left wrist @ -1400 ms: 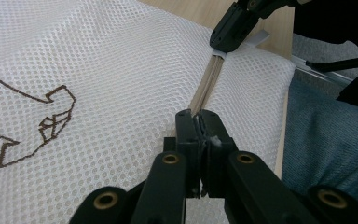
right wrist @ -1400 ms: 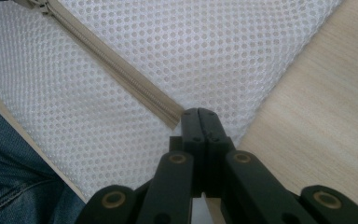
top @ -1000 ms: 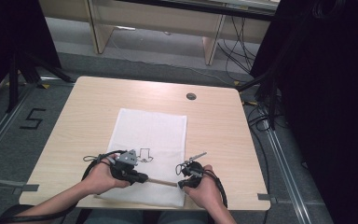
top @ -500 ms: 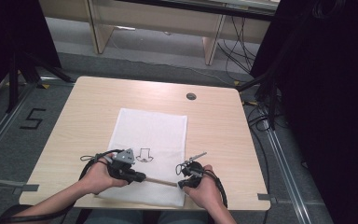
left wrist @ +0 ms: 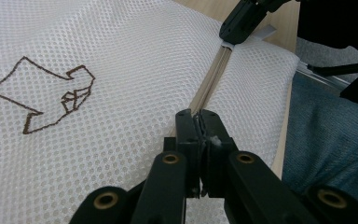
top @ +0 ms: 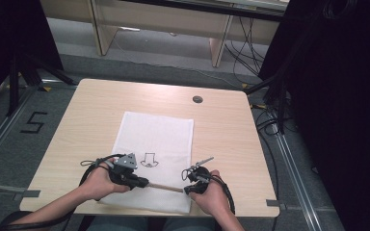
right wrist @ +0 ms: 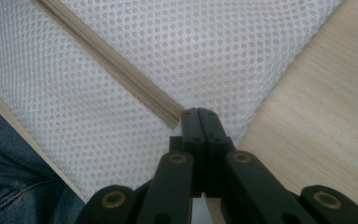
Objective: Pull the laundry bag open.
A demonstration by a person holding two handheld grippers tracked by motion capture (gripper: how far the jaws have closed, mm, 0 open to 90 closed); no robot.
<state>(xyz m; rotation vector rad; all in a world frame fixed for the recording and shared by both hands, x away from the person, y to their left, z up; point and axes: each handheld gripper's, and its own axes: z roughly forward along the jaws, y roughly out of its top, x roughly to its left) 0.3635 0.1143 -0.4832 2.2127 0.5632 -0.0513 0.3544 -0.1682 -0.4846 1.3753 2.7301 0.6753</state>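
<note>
The left gripper (left wrist: 199, 122) was pinched tight on what looked like the zipper (left wrist: 212, 79) pull, though the pull itself was hidden between the jaws. The right gripper (right wrist: 198, 113) was clamped on the mesh bag (right wrist: 205, 42) at the zipper's end. The bag (top: 155, 154), white with a dark outline drawing (left wrist: 46, 93), lay flat on the table (top: 231, 139) near its front edge, zipper running between the two grippers.
</note>
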